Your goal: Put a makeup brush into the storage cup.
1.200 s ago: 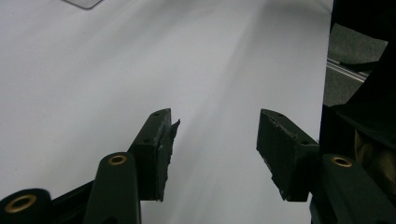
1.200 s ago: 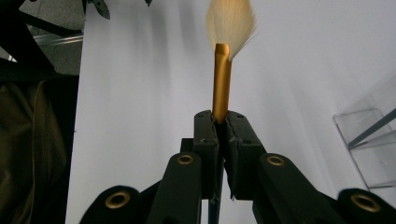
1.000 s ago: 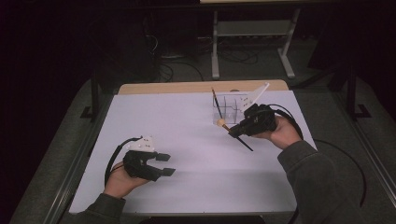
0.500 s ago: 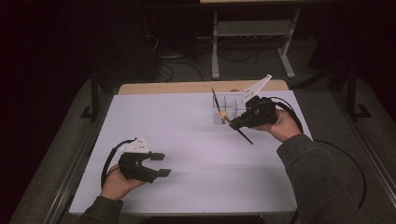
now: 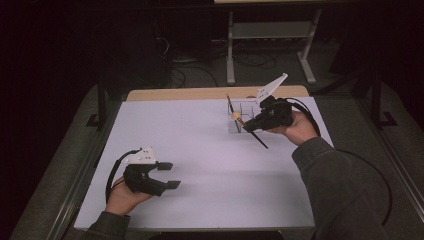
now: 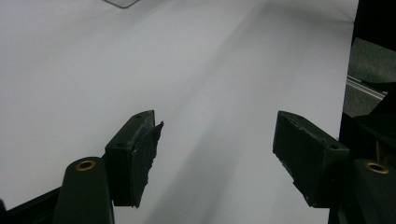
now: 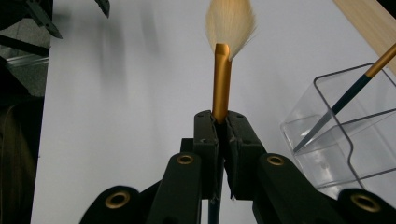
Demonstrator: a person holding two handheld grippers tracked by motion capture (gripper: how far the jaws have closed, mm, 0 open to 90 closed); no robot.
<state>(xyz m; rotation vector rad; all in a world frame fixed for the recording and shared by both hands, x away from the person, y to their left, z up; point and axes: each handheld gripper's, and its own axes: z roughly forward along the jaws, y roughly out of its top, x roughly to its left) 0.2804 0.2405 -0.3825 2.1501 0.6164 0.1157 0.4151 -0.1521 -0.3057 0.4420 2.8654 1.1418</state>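
My right gripper [image 5: 248,125] [image 7: 223,126] is shut on a paintbrush [image 5: 260,141] [image 7: 222,79] at its gold ferrule. The pale bristles [image 7: 231,21] point away from me and the dark handle trails down-right in the high view. It hovers just beside a clear plastic box [image 5: 240,120] [image 7: 336,140] at the far right, where a second brush [image 5: 229,103] [image 7: 343,100] leans. My left gripper [image 5: 170,175] [image 6: 217,149] rests low at the near left. Its jaws have just been opening and stand open, with nothing between them.
The white table top [image 5: 200,145] has a wooden strip [image 5: 200,93] along its far edge. A metal shelf frame [image 5: 270,30] stands on the dark floor beyond. The table's edge [image 6: 348,79] lies close to the left gripper's right jaw in the left gripper view.
The right hand has carried the brush a little up and toward the far side, nearer the clear box. The left gripper's jaws have spread wider; that hand has stayed put.
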